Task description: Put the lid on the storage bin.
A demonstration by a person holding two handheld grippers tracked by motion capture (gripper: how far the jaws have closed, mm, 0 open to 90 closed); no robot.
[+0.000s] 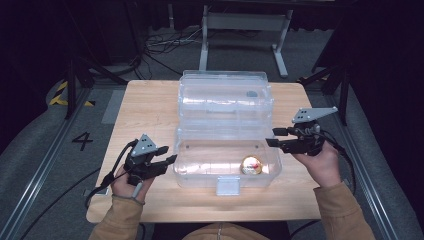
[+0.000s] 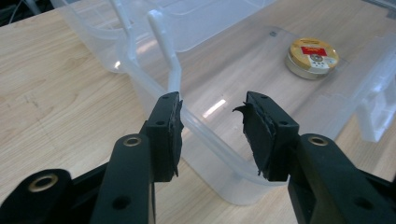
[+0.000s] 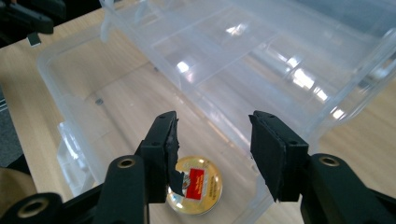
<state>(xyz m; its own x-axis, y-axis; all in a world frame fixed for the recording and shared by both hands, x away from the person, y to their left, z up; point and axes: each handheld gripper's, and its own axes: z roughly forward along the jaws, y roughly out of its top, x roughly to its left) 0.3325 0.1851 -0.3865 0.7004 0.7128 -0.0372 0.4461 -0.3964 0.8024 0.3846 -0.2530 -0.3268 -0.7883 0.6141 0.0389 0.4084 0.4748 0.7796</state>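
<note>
A clear plastic box stands open mid-table, its lid tipped back. A round gold tin with a red label lies in the box's front right corner. My left gripper is at the box's left front corner; in the left gripper view its jaws stand apart astride the thin rim, pads clear of it, with the tin farther off. My right gripper hovers at the box's right edge, open and holding nothing, with the tin below its jaws.
The wooden table has bare room left and right of the box. A latch tab hangs at the box's front wall. Metal stands and cables lie on the floor behind the table.
</note>
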